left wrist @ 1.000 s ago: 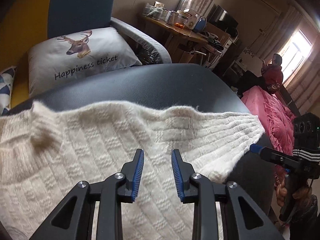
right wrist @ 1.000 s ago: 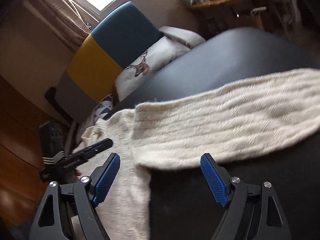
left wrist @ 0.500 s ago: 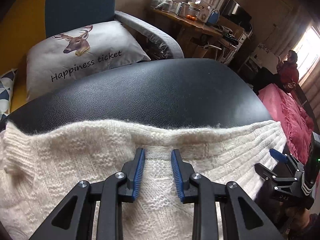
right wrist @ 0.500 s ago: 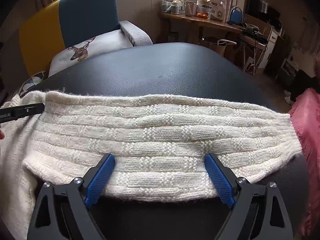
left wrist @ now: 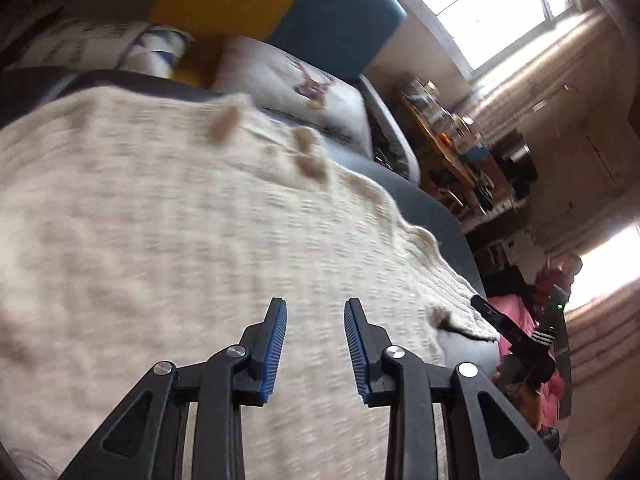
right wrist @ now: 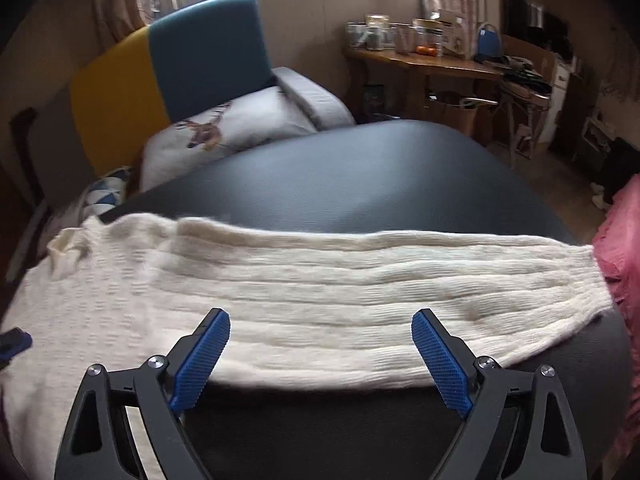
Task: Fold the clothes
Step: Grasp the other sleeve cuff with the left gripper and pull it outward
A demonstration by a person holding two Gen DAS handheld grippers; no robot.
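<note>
The right gripper hangs at the lower middle of its frame, jaws spread wide and pinching nothing, one blue pad either side of the near hem of a cream knit sweater. Directly ahead of it lies the sweater's sleeve, stretched flat on the black padded table; its long axis runs from the garment's body at lower left to the cuff at the right edge, square across the line the gripper points along. In the left wrist view the left gripper hovers over the blurred body of the sweater, its jaws about half apart and opening with only air between them, touching no cloth. The right gripper shows there as a dark shape at lower right, beside the sleeve's end. The right hand therefore looks nearer the sleeve, and folding it over the body looks like the next step. A cushioned chair stands beyond the table.
</note>
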